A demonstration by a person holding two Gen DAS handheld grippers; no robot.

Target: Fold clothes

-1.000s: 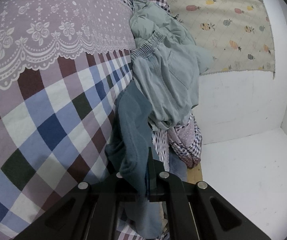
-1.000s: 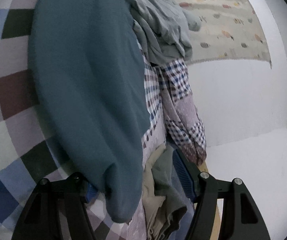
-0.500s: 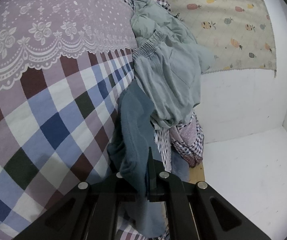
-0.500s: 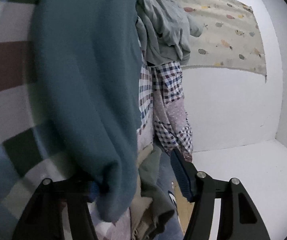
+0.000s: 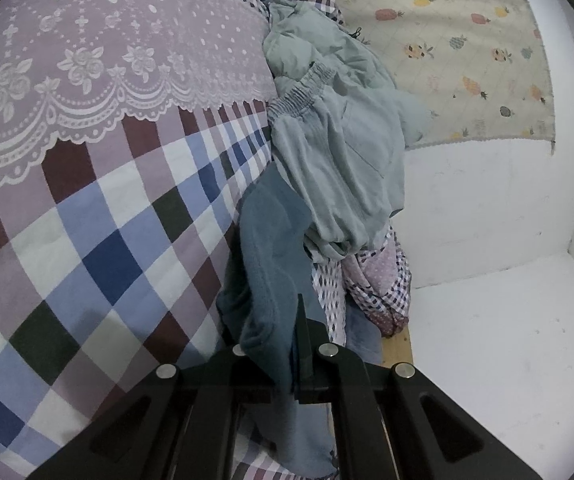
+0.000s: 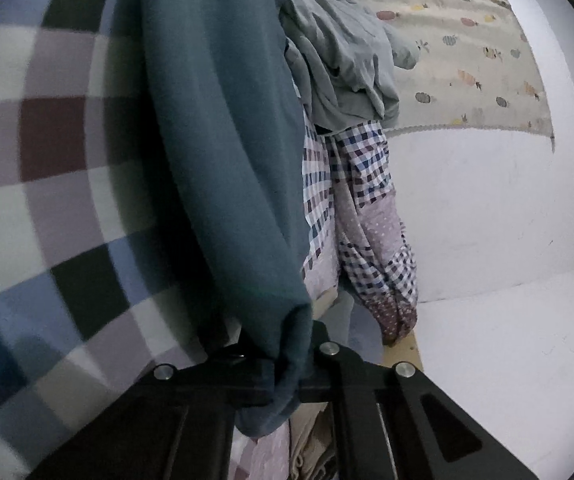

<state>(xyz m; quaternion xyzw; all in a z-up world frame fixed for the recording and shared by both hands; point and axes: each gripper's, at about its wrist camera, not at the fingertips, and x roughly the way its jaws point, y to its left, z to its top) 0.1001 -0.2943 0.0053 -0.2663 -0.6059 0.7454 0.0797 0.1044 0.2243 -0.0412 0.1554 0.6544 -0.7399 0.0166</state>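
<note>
A dark teal fleece garment (image 5: 271,256) hangs at the edge of the checked bed cover. My left gripper (image 5: 287,344) is shut on one bunched edge of it, low in the left wrist view. The same teal garment (image 6: 223,132) fills the middle of the right wrist view, and my right gripper (image 6: 287,356) is shut on its lower folded end. A pile of pale grey-green clothes (image 5: 339,152) with an elastic waistband lies just beyond the teal piece, and the same pile (image 6: 339,56) shows at the top of the right wrist view.
The checked blue, maroon and white bed cover (image 5: 99,240) with a lilac lace panel (image 5: 107,40) spreads to the left. A small-check sheet (image 6: 371,208) hangs over the bed's side. A white wall (image 5: 487,208), white floor and a pineapple-print cloth (image 5: 467,40) lie right.
My right gripper went from open around the teal garment's end to shut on it, and its view is now blurred with motion. The left gripper kept its hold and shifted only slightly.
</note>
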